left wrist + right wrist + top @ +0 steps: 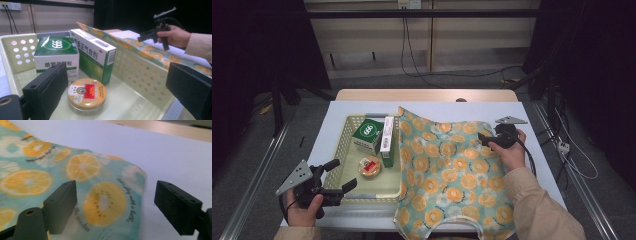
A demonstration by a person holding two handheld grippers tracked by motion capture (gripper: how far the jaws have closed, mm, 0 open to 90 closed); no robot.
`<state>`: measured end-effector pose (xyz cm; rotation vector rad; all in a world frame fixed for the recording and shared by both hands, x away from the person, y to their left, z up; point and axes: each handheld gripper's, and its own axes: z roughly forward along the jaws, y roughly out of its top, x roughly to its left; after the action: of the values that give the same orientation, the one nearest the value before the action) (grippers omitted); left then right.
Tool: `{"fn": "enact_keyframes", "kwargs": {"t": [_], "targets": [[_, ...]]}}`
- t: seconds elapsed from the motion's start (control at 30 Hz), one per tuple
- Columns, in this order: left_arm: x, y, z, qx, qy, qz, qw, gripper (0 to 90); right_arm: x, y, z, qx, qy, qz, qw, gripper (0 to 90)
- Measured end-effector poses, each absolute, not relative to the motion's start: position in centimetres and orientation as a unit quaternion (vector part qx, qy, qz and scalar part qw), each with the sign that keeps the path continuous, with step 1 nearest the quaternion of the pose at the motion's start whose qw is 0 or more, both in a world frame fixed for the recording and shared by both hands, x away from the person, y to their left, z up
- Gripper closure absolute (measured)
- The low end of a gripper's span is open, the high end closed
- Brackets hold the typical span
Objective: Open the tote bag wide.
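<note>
A teal cloth (447,170) printed with orange slices lies on the white table, its left edge propped up along the right wall of a pale perforated basket (339,145). The basket holds a green box (368,134), a long white-and-green box (387,135) and a round tin (370,167). My left gripper (343,174) stands open at the basket's near left corner, and its own view looks in at the tin (86,93). My right gripper (484,138) is open just above the cloth's far right corner (110,195), its pads off the fabric.
The white table top (337,112) has bare room behind the basket and to the right of the cloth. A wooden strip (427,95) runs along its far edge. Cables hang on the far wall, and metal rails flank the table.
</note>
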<state>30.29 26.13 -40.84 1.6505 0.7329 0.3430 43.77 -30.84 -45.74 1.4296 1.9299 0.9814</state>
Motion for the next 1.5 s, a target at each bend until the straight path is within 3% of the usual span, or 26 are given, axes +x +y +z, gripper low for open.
{"fn": "enact_keyframes", "kwargs": {"t": [0.27,0.3,0.43,0.5,0.6,0.67,1.4,1.5], "targets": [[30.2,25.9,-40.7,0.714,0.318,0.149,0.606,4.0,45.7,-31.0,-46.7,0.545,0.729,0.333,0.245,29.1],[30.2,25.9,-40.7,0.715,0.318,0.151,0.604,4.0,45.8,-30.9,-46.7,0.542,0.736,0.326,0.241,37.3],[30.1,26.0,-40.6,0.715,0.319,0.157,0.602,4.0,45.8,-30.6,-46.7,0.536,0.741,0.328,0.237,50.2],[30.1,26.1,-40.6,0.714,0.318,0.158,0.603,4.0,45.7,-30.8,-46.6,0.534,0.742,0.330,0.237,70.8],[30.1,26.0,-40.6,0.716,0.319,0.159,0.600,4.0,45.6,-31.1,-46.6,0.534,0.742,0.334,0.230,84.3],[30.2,26.0,-40.7,0.719,0.318,0.159,0.597,4.0,45.6,-31.2,-46.6,0.532,0.742,0.340,0.226,88.6],[30.2,25.8,-40.6,0.721,0.316,0.160,0.596,4.0,43.2,-38.6,-45.2,0.593,0.690,0.316,0.269,89.7],[30.2,25.9,-40.6,0.721,0.316,0.162,0.595,4.0,42.9,-38.1,-44.7,0.581,0.691,0.329,0.277,71.3]]}}
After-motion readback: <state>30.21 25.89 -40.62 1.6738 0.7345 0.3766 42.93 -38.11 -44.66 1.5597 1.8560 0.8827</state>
